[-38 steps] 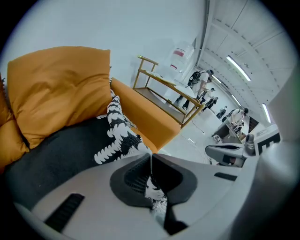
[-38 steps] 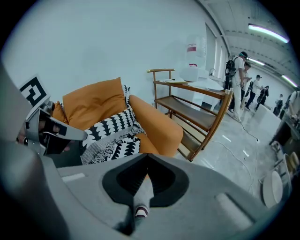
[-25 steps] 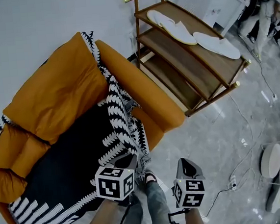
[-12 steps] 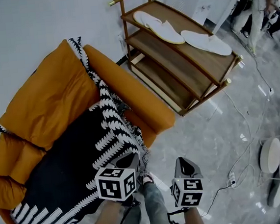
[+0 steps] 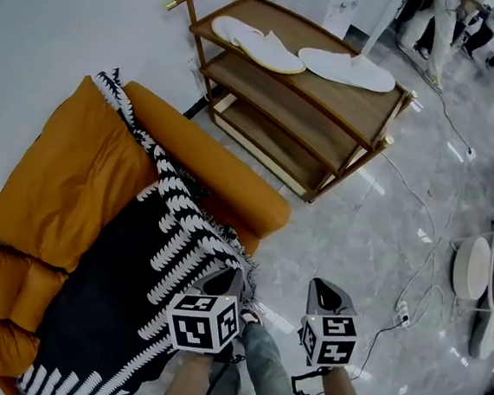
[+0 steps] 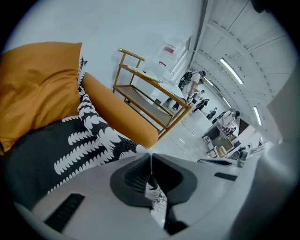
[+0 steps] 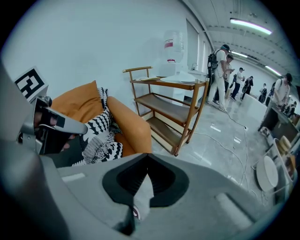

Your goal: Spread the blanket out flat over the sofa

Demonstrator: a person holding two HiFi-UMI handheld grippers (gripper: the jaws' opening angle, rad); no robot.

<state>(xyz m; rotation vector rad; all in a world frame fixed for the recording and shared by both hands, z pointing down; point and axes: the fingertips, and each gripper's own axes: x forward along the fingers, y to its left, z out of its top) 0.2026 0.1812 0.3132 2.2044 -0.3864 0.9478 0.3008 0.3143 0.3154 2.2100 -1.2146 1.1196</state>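
Floor (image 5: 355, 234): pale, glossy stone, crossed by a thin cable (image 5: 412, 194).

Sofa (image 5: 201, 166): orange, set against the white wall, with a plump back cushion (image 5: 63, 184) and a rounded arm on the side nearer the rack.

Blanket (image 5: 108, 284): black with white feather-like bands. It lay over the sofa seat, and one patterned strip ran up between the back cushion and the arm and over the top of the backrest. Its striped border hung at the front edge of the seat. The fabric was rumpled rather than flat along the arm side, and its near fringed corner rose to the left gripper.

Rack (image 5: 308, 108): wooden, three-tiered, standing just beside the sofa arm. Two white slippers (image 5: 347, 65) lay on its top tier, close together.

Person: jeans-clad legs (image 5: 263, 364) stood between the two grippers at the sofa's front corner.

Left gripper (image 6: 150, 153): its jaw tips were pressed together on the blanket's corner, and fringe showed below them through the jaw opening.

Right gripper (image 7: 147, 155): its jaw tips met with nothing between them. It was held over the floor, beside the left gripper and clear of the blanket.

Background: several people (image 7: 220, 70) stood well beyond the rack.
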